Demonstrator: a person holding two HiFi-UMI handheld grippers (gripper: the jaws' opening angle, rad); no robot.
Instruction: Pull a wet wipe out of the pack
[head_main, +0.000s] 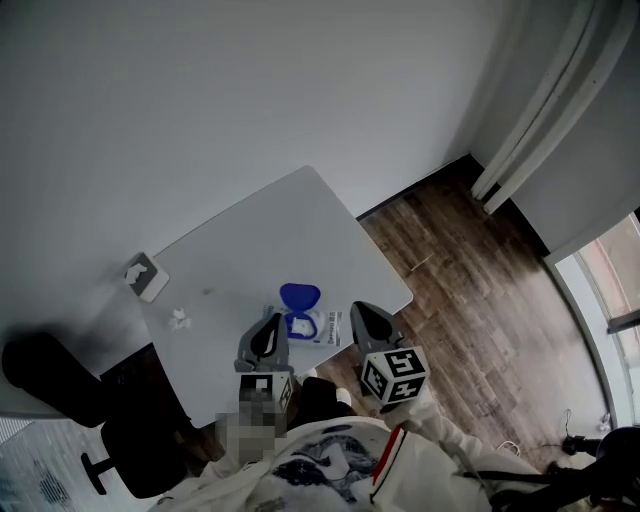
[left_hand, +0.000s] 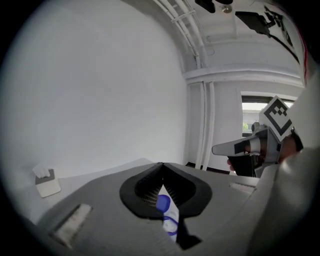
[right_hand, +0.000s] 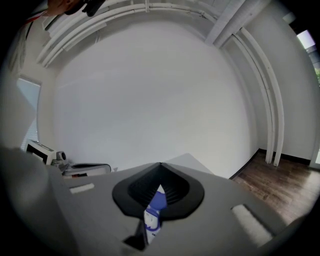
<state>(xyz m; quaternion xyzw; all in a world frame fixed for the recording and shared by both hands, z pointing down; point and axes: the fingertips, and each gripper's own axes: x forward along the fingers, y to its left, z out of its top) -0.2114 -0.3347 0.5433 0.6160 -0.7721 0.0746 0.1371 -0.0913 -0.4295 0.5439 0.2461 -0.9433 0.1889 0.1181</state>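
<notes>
Both our claws are pinched shut on nothing: the left gripper (head_main: 270, 325) sits just left of the wet wipe pack (head_main: 314, 327), the right gripper (head_main: 366, 315) just right of it, near the table's (head_main: 290, 230) front edge. With the blue lid (head_main: 299, 297) up, we judge the light pack may lift or slide with the wipe unless one claw pins it. A crumpled white scrap (head_main: 180, 319) and a small white box (head_main: 147, 276) lie well apart; nothing blocks us
</notes>
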